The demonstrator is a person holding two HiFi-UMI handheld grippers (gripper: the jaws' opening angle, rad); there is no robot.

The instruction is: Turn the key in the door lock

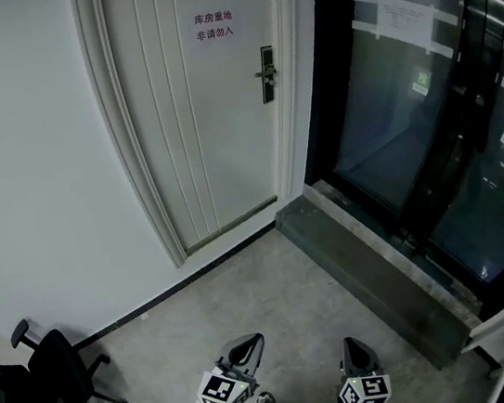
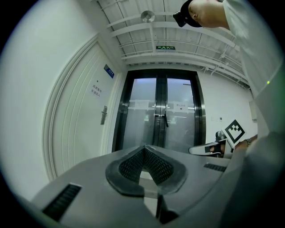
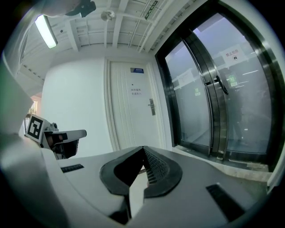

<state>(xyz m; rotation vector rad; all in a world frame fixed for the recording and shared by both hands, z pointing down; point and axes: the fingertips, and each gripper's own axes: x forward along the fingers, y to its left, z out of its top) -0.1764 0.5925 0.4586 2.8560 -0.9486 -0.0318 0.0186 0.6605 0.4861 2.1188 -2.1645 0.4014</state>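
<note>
Approach stage: door lock (image 1: 267, 73) not yet reached.
Left tool (image 1: 244, 345) and right tool (image 1: 354, 348) are closed (lock well ahead); next, close in.

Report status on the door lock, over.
Left tongs, right tongs shut, short of door. Door lock untouched. Office chair off left, clear of path.

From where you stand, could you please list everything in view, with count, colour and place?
door: one, white, far wall ahead
notice: one, dark print, upper door
lock handle: one, dark metal, door's right edge
glass doors: two leaves, dark-framed, right of the door
step: one, grey stone, below the glass doors
office chair: one, black, floor at lower left
exit sign: one, green, ceiling above the glass doors
left gripper: one, grey, jaws together
right gripper: one, grey, jaws together
</note>
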